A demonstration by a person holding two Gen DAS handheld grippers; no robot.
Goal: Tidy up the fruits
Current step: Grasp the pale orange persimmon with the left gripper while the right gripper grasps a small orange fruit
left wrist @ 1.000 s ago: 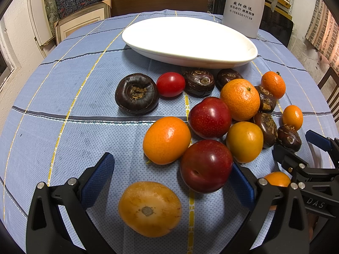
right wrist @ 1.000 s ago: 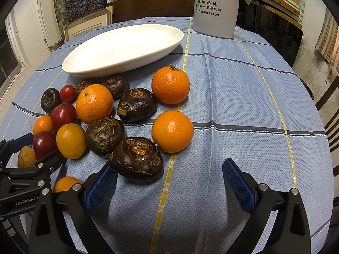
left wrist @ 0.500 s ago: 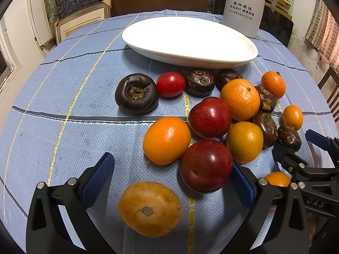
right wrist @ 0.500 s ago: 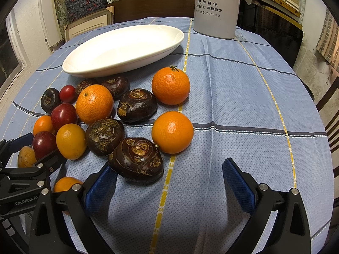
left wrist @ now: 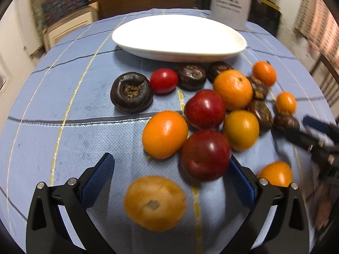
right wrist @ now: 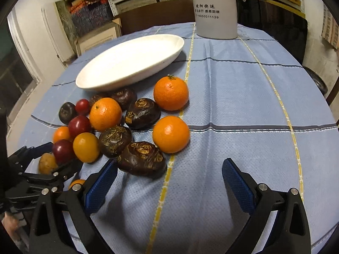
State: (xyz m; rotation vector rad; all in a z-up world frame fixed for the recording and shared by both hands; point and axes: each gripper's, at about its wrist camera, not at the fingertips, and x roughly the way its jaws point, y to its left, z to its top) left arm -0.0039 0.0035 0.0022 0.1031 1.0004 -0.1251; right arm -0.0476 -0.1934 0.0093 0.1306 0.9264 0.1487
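Fruit lies loose on a blue tablecloth in front of an empty white oval dish (left wrist: 180, 40) (right wrist: 131, 61). My left gripper (left wrist: 172, 182) stands open, a yellow-orange fruit (left wrist: 154, 203) between its fingers and a dark red plum (left wrist: 205, 154) by the right finger. More oranges (left wrist: 165, 134), a cherry tomato (left wrist: 164, 80) and dark water chestnuts (left wrist: 131, 95) lie beyond. My right gripper (right wrist: 169, 180) is open and holds nothing; a dark water chestnut (right wrist: 142, 158) rests beside its left finger, and an orange (right wrist: 171, 134) sits just ahead.
A tall white jug (right wrist: 215, 8) with printed characters stands at the table's far edge behind the dish. Shelves and boxes fill the background. Bare cloth (right wrist: 254, 105) stretches to the right of the fruit. Each gripper shows at the side of the other's view.
Both cameras have risen and tilted, so the fruit sits lower and farther off in each view. The left view is blurred from motion. No fruit has moved.
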